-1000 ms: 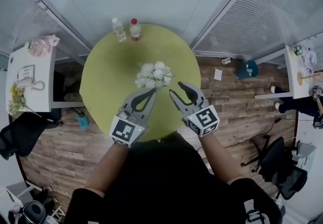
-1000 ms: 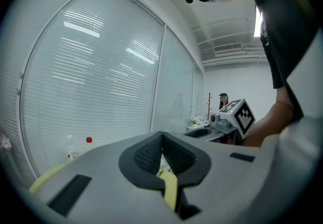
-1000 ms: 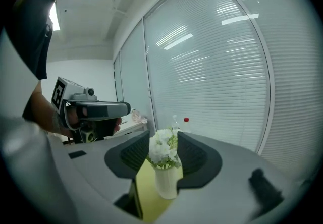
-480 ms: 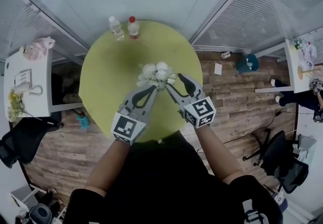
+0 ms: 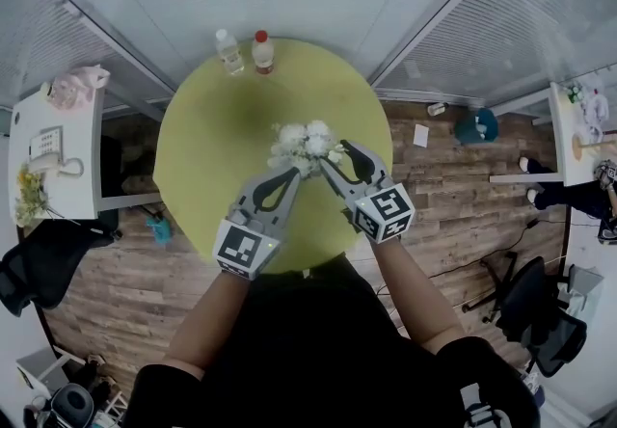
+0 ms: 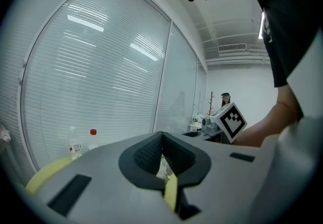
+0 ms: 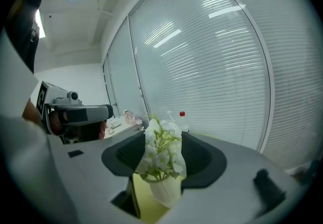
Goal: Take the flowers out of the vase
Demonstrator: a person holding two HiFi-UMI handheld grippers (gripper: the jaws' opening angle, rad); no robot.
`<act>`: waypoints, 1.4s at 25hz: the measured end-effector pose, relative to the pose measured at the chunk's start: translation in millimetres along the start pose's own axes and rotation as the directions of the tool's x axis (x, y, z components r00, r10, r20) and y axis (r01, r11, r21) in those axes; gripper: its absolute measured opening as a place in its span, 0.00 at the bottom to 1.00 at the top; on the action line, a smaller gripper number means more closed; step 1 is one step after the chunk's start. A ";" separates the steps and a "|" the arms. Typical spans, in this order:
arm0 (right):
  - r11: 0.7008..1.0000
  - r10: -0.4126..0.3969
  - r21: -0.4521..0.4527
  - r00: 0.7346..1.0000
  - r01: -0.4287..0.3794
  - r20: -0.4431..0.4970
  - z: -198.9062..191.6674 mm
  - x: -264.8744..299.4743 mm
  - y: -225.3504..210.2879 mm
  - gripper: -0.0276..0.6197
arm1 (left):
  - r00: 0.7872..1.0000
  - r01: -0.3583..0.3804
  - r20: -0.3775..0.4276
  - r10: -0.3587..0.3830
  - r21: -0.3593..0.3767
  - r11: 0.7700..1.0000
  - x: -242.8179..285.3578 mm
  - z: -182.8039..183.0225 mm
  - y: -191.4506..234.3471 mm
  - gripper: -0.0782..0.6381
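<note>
Right gripper view: the right gripper [image 7: 164,140], jaws just opened wide around the flowers [image 7: 160,153] without touching them, needed to pinch low, just above the vase [image 7: 168,191]; the left gripper [image 6: 161,140] was closed.

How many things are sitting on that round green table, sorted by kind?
Bottles: 2
Vase: 1
White flower bunch: 1
Total: 4

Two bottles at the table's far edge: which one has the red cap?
The right-hand bottle in the head view; the bottle beside it has a pale cap.
</note>
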State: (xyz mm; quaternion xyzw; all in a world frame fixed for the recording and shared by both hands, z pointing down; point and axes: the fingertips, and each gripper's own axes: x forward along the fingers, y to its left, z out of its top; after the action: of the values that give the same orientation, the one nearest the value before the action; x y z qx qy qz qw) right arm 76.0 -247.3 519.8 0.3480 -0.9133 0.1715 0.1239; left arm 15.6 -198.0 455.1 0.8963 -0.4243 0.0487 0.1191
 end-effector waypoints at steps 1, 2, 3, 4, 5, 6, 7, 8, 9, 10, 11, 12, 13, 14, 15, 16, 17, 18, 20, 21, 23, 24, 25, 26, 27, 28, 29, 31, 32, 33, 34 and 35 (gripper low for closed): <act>1.000 0.002 -0.003 1.000 -0.002 0.001 0.2 0.5 0.3 0.39 | 1.000 -0.002 0.000 0.002 -0.002 1.000 -0.9 0.0 0.4 0.12; 1.000 0.001 -0.008 1.000 -0.001 0.003 0.7 1.0 0.3 0.35 | 1.000 -0.004 0.000 0.004 -0.003 1.000 -1.6 0.2 1.1 0.12; 1.000 -0.003 -0.016 1.000 0.003 0.007 1.7 1.4 0.0 0.30 | 1.000 -0.006 0.001 0.006 -0.003 1.000 -2.1 0.5 1.7 0.12; 1.000 -0.008 -0.025 1.000 0.008 0.012 2.7 1.5 -0.4 0.24 | 1.000 -0.007 0.002 0.007 -0.003 1.000 -2.7 0.6 1.9 0.12; 0.999 -0.013 -0.033 1.000 0.014 0.015 3.2 1.1 -0.4 0.21 | 1.000 -0.008 0.002 0.008 -0.004 1.000 -3.6 0.2 1.6 0.12; 0.999 -0.017 -0.039 1.000 0.018 0.018 3.2 0.6 -0.4 0.18 | 1.000 -0.009 0.002 0.009 -0.006 1.000 -4.7 -0.8 1.2 0.12; 0.999 -0.020 -0.044 1.000 0.020 0.018 2.8 0.3 -0.5 0.15 | 1.000 -0.010 0.001 0.010 -0.008 1.000 -5.6 -1.9 1.0 0.12; 0.999 -0.021 -0.046 1.000 0.022 0.017 2.4 0.3 -1.0 0.14 | 1.000 -0.012 0.000 0.012 -0.009 1.000 -6.4 -2.8 1.2 0.12; 0.999 -0.022 -0.048 1.000 0.023 0.017 2.2 0.5 -1.5 0.11 | 1.000 -0.014 -0.001 0.014 -0.010 1.000 -7.1 -3.3 1.7 0.12; 0.999 -0.022 -0.049 1.000 0.023 0.018 2.4 1.0 -2.0 0.11 | 1.000 -0.017 -0.002 0.017 -0.009 1.000 -7.8 -3.4 2.5 0.12; 0.998 -0.022 -0.051 1.000 0.023 0.020 3.1 1.7 -2.6 0.10 | 1.000 -0.019 -0.002 0.019 -0.008 1.000 -8.4 -3.3 3.6 0.12; 0.998 -0.021 -0.053 0.999 0.023 0.024 4.1 2.4 -3.3 0.10 | 1.000 -0.021 -0.002 0.021 -0.007 1.000 -8.7 -3.1 4.6 0.12; 0.998 -0.020 -0.053 0.999 0.021 0.028 5.2 2.6 -3.9 0.09 | 1.000 -0.022 -0.002 0.022 -0.007 1.000 -8.9 -3.0 5.2 0.12; 0.998 -0.018 -0.052 0.999 0.020 0.033 6.1 2.2 -4.0 0.09 | 1.000 -0.023 -0.002 0.023 -0.007 1.000 -9.2 -3.2 5.4 0.12; 0.999 -0.016 -0.052 0.999 0.018 0.037 7.0 1.6 -3.4 0.09 | 1.000 -0.024 -0.002 0.024 -0.009 1.000 -9.9 -3.6 5.5 0.12; 0.998 -0.015 -0.053 0.999 0.017 0.042 8.0 1.4 -2.4 0.08 | 1.000 -0.025 -0.002 0.025 -0.011 1.000 -10.9 -3.8 6.0 0.12; 0.998 -0.014 -0.056 0.999 0.017 0.046 9.6 1.5 -1.3 0.08 | 1.000 -0.026 -0.002 0.026 -0.012 1.000 -11.6 -3.7 7.1 0.12; 0.998 -0.014 -0.061 0.999 0.017 0.051 12.1 1.7 -0.6 0.08 | 1.000 -0.026 -0.001 0.026 -0.012 1.000 -11.8 -3.1 8.3 0.12; 0.998 -0.016 -0.067 0.998 0.020 0.060 18.6 0.8 0.7 0.08 | 1.000 -0.026 0.005 0.026 -0.008 1.000 -11.5 -1.1 9.3 0.12; 0.997 -0.014 -0.068 0.998 0.018 0.066 21.6 -0.3 1.8 0.08 | 1.000 -0.024 0.008 0.024 -0.007 1.000 -11.4 0.0 9.3 0.12; 0.997 -0.008 -0.071 0.997 0.014 0.080 26.4 -2.8 4.4 0.08 | 1.000 -0.020 0.009 0.021 -0.005 1.000 -12.0 2.0 9.2 0.12; 0.997 -0.007 -0.071 0.996 0.013 0.088 29.1 -4.1 5.8 0.08 | 1.000 -0.019 0.010 0.019 -0.004 1.000 -12.8 2.8 9.2 0.12; 0.997 -0.007 -0.072 0.995 0.014 0.095 31.9 -5.4 7.0 0.08 | 1.000 -0.017 0.013 0.017 -0.003 1.000 -13.7 3.6 9.3 0.12; 0.997 -0.006 -0.071 0.995 0.014 0.101 34.8 -6.7 8.1 0.08 | 1.000 -0.017 0.016 0.017 -0.004 1.000 -14.6 4.8 9.6 0.12; 0.998 -0.006 -0.069 0.994 0.013 0.106 37.8 -7.9 9.0 0.08 | 1.000 -0.017 0.021 0.017 -0.004 1.000 -15.3 6.4 10.1 0.12; 0.998 -0.005 -0.067 0.994 0.013 0.113 41.0 -9.2 9.8 0.08 | 1.000 -0.018 0.024 0.018 -0.002 1.000 -16.0 8.0 10.7 0.12; 0.998 -0.006 -0.066 0.993 0.014 0.119 44.1 -10.6 10.4 0.08 | 1.000 -0.018 0.026 0.018 0.002 1.000 -16.7 9.3 11.4 0.12; 0.998 -0.010 -0.062 0.991 0.018 0.131 48.5 -13.8 12.1 0.08 | 0.999 -0.017 0.028 0.017 0.009 1.000 -18.9 11.4 12.8 0.12; 0.998 -0.012 -0.061 0.991 0.020 0.136 50.1 -15.1 13.3 0.08 | 0.999 -0.017 0.030 0.017 0.012 1.000 -20.2 12.5 13.7 0.12; 0.998 -0.013 -0.060 0.990 0.022 0.141 51.9 -15.9 14.4 0.08 | 0.999 -0.018 0.033 0.017 0.015 1.000 -21.4 13.7 15.0 0.12; 0.998 -0.014 -0.059 0.989 0.023 0.146 53.9 -16.7 15.5 0.08 | 0.999 -0.018 0.037 0.018 0.018 1.000 -22.3 15.4 16.3 0.12; 0.998 -0.014 -0.059 0.988 0.023 0.151 56.0 -18.2 16.5 0.08 | 0.999 -0.019 0.041 0.019 0.019 1.000 -23.0 17.4 17.1 0.12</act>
State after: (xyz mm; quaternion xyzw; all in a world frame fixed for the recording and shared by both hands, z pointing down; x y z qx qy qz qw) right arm 72.0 -247.3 458.9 0.3644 -0.9216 0.1156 0.0666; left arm -12.5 -195.6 436.9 0.8941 -0.4347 0.0358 0.1013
